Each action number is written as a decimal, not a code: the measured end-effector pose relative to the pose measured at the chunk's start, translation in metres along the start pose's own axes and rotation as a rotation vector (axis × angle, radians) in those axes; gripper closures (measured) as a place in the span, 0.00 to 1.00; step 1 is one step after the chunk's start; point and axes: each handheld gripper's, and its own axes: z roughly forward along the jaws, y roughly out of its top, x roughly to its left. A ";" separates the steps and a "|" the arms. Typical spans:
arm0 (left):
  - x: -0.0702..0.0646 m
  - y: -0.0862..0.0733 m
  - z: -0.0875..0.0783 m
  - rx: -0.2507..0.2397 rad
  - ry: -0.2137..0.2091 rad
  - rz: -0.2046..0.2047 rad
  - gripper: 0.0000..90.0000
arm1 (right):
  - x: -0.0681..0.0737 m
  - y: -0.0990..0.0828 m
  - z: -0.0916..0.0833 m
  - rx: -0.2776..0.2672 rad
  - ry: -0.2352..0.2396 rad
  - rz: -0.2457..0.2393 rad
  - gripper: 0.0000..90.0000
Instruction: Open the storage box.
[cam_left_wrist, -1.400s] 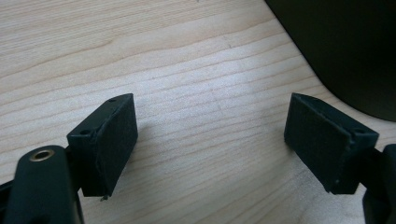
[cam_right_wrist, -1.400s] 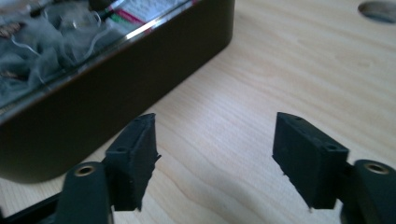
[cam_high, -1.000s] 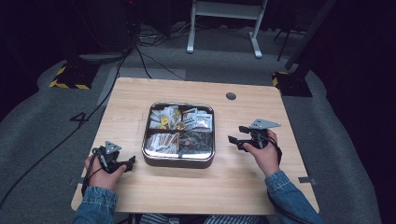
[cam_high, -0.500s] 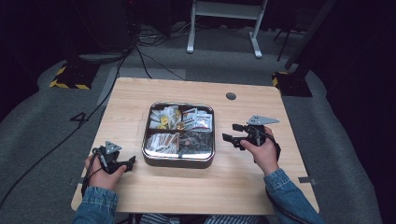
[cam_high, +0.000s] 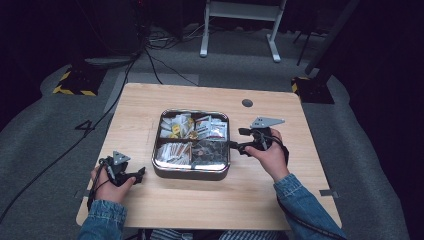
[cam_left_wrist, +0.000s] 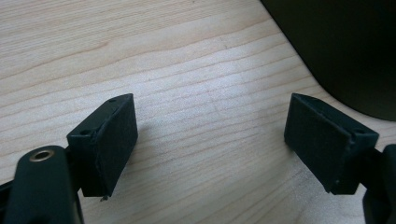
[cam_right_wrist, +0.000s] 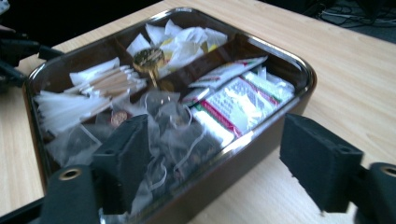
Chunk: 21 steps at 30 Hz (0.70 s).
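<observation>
A square metal tray (cam_high: 192, 173) with four compartments sits mid-table. It holds clear tea bags (cam_right_wrist: 173, 130), red-and-white sachets (cam_right_wrist: 243, 100), wrapped sticks (cam_right_wrist: 93, 86) and white packets (cam_right_wrist: 187, 39). My right gripper (cam_high: 237, 139) hovers at the tray's right rim (cam_right_wrist: 299, 65) and points across it. Its jaws have just been opening and stand open with nothing between them (cam_right_wrist: 219, 163). My left gripper (cam_high: 137, 176) rests on the wooden table (cam_high: 280, 200) left of the tray, open (cam_left_wrist: 210, 140), with bare wood between its pads.
The tray's dark wall (cam_left_wrist: 350, 46) stands just beyond the left gripper's right jaw. A round cable hole (cam_high: 247, 103) lies in the table behind the right hand. Cables (cam_high: 150, 55) and a white stand (cam_high: 240, 10) lie on the floor past the far edge.
The right gripper has moved left toward the tray's rim and risen a little, and its jaws stand wider. The left hand has stayed where it was.
</observation>
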 end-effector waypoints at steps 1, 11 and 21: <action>0.000 0.000 0.000 0.000 0.000 0.000 0.20 | 0.001 0.003 0.002 -0.002 -0.009 0.003 0.25; -0.001 0.001 0.002 -0.001 -0.004 0.001 0.20 | 0.012 0.025 0.025 0.061 0.043 -0.058 0.30; -0.001 0.002 0.002 0.001 -0.007 0.005 0.20 | 0.026 0.043 0.051 0.084 0.065 -0.074 0.40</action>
